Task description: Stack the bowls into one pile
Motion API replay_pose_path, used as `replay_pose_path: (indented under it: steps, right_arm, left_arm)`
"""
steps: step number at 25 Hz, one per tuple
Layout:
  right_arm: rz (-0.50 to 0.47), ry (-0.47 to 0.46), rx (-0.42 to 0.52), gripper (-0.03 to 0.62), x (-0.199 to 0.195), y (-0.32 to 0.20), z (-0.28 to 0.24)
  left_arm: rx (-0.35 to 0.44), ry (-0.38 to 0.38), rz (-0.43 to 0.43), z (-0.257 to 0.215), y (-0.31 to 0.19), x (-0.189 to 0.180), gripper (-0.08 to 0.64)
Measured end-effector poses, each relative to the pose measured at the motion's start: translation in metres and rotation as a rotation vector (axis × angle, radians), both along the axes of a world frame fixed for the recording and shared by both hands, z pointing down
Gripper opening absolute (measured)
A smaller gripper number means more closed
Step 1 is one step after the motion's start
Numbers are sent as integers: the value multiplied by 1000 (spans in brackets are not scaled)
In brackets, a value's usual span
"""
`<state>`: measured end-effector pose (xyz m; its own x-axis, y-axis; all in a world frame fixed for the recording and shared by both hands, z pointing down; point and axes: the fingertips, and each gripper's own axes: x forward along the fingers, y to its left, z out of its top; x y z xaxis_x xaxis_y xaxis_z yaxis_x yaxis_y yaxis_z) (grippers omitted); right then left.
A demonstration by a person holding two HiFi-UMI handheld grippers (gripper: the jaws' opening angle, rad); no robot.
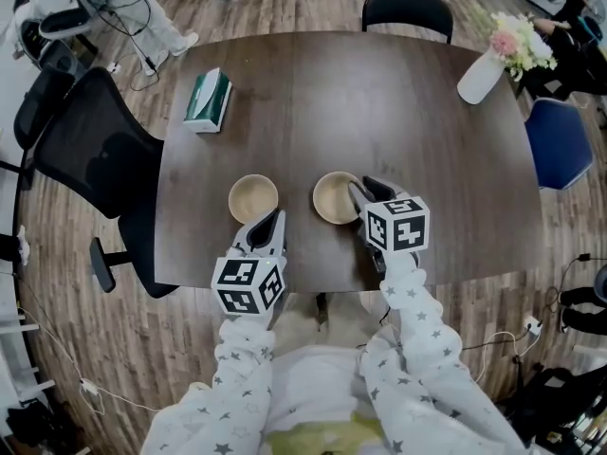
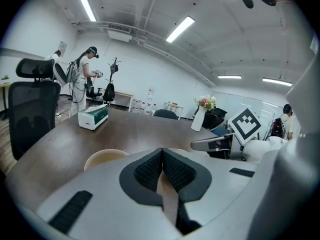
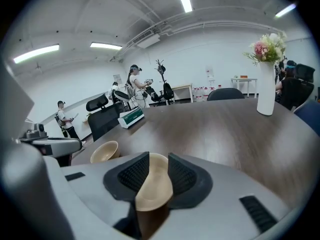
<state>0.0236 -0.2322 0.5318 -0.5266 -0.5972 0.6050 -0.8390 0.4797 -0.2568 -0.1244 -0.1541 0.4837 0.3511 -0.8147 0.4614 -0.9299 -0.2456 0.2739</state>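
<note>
Two round tan bowls sit on the dark brown wooden counter (image 1: 379, 112). Both are close to the near edge, where the person stands. They sit side by side with a gap between them. They are not stacked. The left tan bowl (image 1: 253, 197) sits open side up and has nothing in it. The right tan bowl (image 1: 332, 200) sits open side up too, near the middle of that edge.

The right hand-held gripper (image 1: 363, 188) reaches in over the near edge to the right tan bowl. Its jaws are spread. The rim of that bowl, on the side toward the right edge, stands between them. The pads do not squeeze the rim.

The left hand-held gripper (image 1: 276, 214) is at the near side of the left tan bowl, just beside its rim. I cannot tell if it touches the bowl. Its jaws are pressed together at the tips, and nothing is between them.

A green and white tissue box (image 1: 208, 100) lies near the left edge, toward the far left corner. A white vase with pink and white flowers (image 1: 481, 76) is at the far right corner.

A black office chair (image 1: 85, 150) stands by the left edge. Another black chair (image 1: 407, 8) stands at the far edge. A blue chair (image 1: 558, 142) stands by the right edge. The person's white sleeves with grey stars (image 1: 417, 330) show at the bottom of the head view.
</note>
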Motion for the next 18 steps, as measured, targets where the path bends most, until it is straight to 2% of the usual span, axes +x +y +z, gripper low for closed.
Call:
replay_pose_path:
  steps: [7,18]
  right_arm:
    - [-45,-21,22,41,-35,5,-20]
    - [-151,-131,-51,32,-122,31,-21]
  left_arm:
    - [14,-1,-31,-2,0,-34,26]
    - [25,-2,-62,-1,9,-75,26]
